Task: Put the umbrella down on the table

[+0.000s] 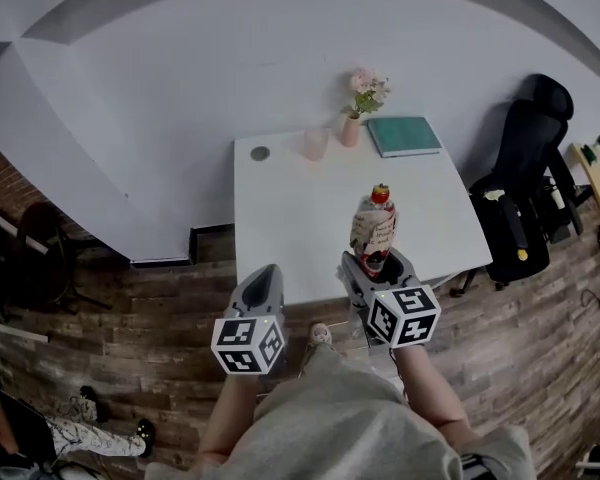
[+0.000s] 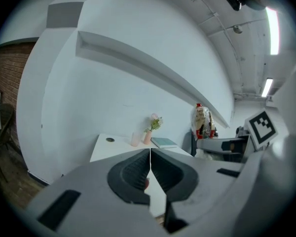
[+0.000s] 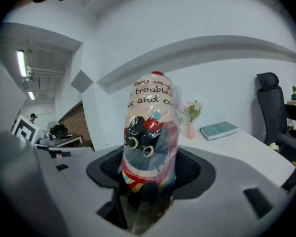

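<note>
A short folded umbrella (image 1: 374,228) in a clear printed sleeve with a red tip stands upright in my right gripper (image 1: 375,264), which is shut on its lower end. In the right gripper view the umbrella (image 3: 150,147) fills the middle between the jaws. It is held over the near edge of the white table (image 1: 310,218). My left gripper (image 1: 263,286) is shut with nothing in it, near the table's front edge, left of the right one. From the left gripper view the umbrella (image 2: 203,118) shows at the right, above the right gripper's arm.
At the table's far side stand a pink cup (image 1: 315,144), a small vase of flowers (image 1: 358,103), a teal book (image 1: 404,135) and a small round dark disc (image 1: 260,153). A black office chair (image 1: 520,188) stands right of the table. White wall behind; wood floor below.
</note>
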A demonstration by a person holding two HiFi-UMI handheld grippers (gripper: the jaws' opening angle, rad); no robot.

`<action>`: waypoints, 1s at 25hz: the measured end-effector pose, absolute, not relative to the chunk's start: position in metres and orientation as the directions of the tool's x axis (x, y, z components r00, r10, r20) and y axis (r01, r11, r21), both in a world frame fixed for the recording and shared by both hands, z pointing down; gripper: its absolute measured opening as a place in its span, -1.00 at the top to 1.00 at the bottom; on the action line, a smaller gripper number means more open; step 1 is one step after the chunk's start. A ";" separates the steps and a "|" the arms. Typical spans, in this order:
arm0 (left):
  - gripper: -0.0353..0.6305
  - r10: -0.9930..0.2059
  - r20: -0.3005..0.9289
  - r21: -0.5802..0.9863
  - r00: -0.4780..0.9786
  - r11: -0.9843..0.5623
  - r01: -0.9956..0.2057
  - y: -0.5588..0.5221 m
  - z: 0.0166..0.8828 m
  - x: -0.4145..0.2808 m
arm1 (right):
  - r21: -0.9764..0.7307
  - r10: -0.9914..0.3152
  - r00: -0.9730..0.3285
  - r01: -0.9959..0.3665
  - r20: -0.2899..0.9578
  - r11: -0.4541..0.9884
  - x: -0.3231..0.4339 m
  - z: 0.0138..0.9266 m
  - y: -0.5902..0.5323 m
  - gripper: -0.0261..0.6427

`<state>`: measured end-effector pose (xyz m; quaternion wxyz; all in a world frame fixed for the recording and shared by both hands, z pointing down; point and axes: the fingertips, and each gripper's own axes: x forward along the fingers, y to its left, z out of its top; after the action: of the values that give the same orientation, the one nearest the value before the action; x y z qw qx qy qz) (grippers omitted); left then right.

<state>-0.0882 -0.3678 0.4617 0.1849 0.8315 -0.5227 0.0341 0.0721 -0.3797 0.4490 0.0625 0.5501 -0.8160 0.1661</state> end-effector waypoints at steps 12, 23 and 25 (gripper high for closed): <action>0.87 -0.852 0.290 0.282 0.437 -0.360 -0.889 -0.446 0.478 -0.076 | -0.222 -0.815 -0.406 -0.913 0.413 0.342 0.080 0.498 -0.478 0.11; 0.87 -0.839 0.330 0.298 0.432 -0.341 -0.891 -0.486 0.500 -0.069 | -0.259 -0.706 -0.413 -0.911 0.576 0.321 0.079 0.570 -0.534 0.11; 0.87 -0.836 0.340 0.299 0.430 -0.337 -0.893 -0.492 0.504 -0.067 | -0.272 -0.677 -0.414 -0.910 0.608 0.313 0.079 0.583 -0.541 0.11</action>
<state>-0.0671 -0.4921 0.5042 0.2242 0.8153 -0.5302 0.0626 0.0787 -0.5411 0.5830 0.1952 0.5048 -0.7862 0.2982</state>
